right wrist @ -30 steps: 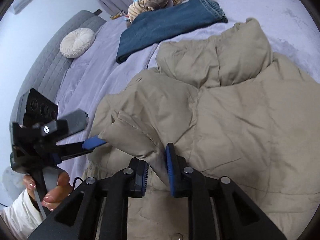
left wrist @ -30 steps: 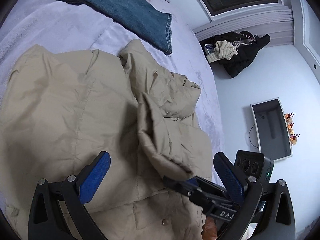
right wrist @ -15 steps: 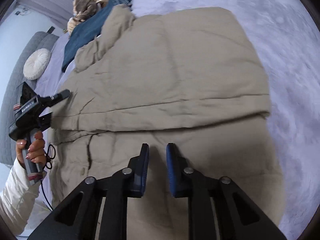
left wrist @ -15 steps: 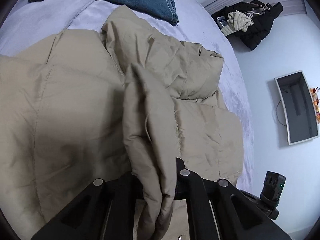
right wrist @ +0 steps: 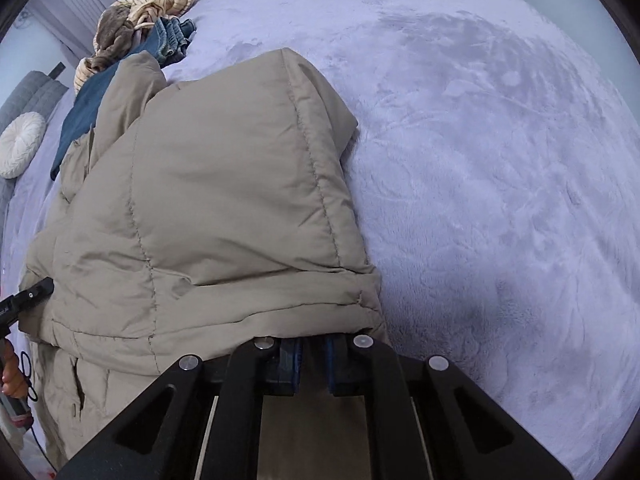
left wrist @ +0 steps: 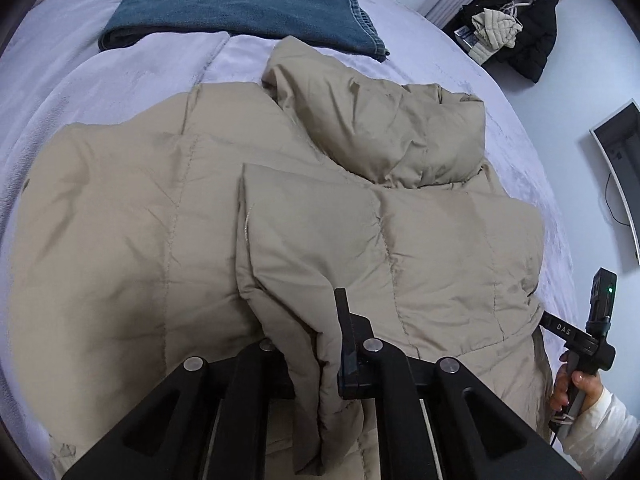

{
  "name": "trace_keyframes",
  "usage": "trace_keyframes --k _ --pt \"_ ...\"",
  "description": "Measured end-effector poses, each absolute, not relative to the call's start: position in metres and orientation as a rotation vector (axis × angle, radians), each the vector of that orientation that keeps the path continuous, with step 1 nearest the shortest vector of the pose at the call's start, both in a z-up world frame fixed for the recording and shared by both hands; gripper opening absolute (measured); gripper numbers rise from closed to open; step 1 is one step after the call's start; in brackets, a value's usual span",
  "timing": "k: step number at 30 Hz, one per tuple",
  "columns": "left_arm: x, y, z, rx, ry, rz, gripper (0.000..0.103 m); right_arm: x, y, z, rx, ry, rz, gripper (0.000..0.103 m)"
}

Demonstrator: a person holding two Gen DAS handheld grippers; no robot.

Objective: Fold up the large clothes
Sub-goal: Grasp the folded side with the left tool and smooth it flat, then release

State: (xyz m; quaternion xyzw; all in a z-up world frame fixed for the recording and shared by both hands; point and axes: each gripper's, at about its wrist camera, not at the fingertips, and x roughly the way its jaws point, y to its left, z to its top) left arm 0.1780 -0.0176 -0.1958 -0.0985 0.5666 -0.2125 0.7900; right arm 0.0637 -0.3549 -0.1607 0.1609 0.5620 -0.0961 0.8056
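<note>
While the left gripper (left wrist: pixel 316 344) pinches the beige jacket (left wrist: pixel 400 240), the right gripper (right wrist: pixel 312 364) clamps its edge

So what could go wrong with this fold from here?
The left hand-held gripper pinches only a thin edge of the puffy beige quilted jacket, so the slick fabric could slip free. The folded flap looks springy and may flop open. Its hood lies close to the folded blue jeans.
</note>
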Motion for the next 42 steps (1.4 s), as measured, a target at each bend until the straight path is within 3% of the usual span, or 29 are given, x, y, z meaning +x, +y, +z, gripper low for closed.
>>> trace_keyframes --k 1,3,4,5,7,8,9,11,14,15,16,17,18,29,42 --pt "0.176 -0.015 -0.192 -0.193 1.21 -0.428 0.026 0.064 -0.356 -0.16 0.352 1.201 -0.208 0.008" --pt "0.174 -0.007 -0.182 -0.15 1.174 -0.357 0.073 0.062 -0.357 -0.156 0.36 1.208 -0.202 0.012" --pt "0.171 0.0 -0.175 -0.131 1.137 -0.314 0.081 0.062 -0.357 -0.154 0.369 1.217 -0.19 0.012" --pt "0.168 0.006 -0.167 -0.119 1.098 -0.292 0.082 0.06 -0.356 -0.149 0.374 1.231 -0.181 0.015" --pt "0.167 0.017 -0.157 -0.106 1.076 -0.28 0.082 0.053 -0.354 -0.14 0.388 1.252 -0.142 0.037" --pt "0.167 0.022 -0.152 -0.104 1.063 -0.265 0.078 0.047 -0.352 -0.133 0.398 1.254 -0.123 0.064" --pt "0.167 0.025 -0.148 -0.103 1.055 -0.266 0.062 0.04 -0.35 -0.127 0.401 1.245 -0.116 0.076" --pt "0.17 0.026 -0.142 -0.094 1.064 -0.293 0.033 0.021 -0.345 -0.111 0.396 1.204 -0.093 0.076" --pt "0.169 0.014 -0.132 -0.081 1.048 -0.349 0.031 0.01 -0.349 -0.095 0.418 1.142 -0.119 0.076" --pt "0.169 0.007 -0.129 -0.076 1.044 -0.372 0.031 0.011 -0.354 -0.092 0.43 1.123 -0.139 0.075" --pt "0.168 0.0 -0.127 -0.074 1.04 -0.393 0.031 0.015 -0.36 -0.09 0.444 1.104 -0.158 0.054" --pt "0.168 -0.01 -0.127 -0.066 1.04 -0.407 0.031 0.023 -0.365 -0.089 0.461 1.093 -0.164 0.009" --pt "0.168 -0.017 -0.129 -0.049 1.043 -0.415 0.031 0.033 -0.369 -0.092 0.487 1.1 -0.159 0.002" --pt "0.186 -0.042 -0.204 0.067 1.119 -0.319 0.031 0.104 -0.37 -0.164 0.41 1.193 -0.162 0.0" --pt "0.15 -0.012 -0.166 0.05 1.124 -0.228 0.031 0.061 -0.349 -0.125 0.245 1.173 -0.196 0.001"
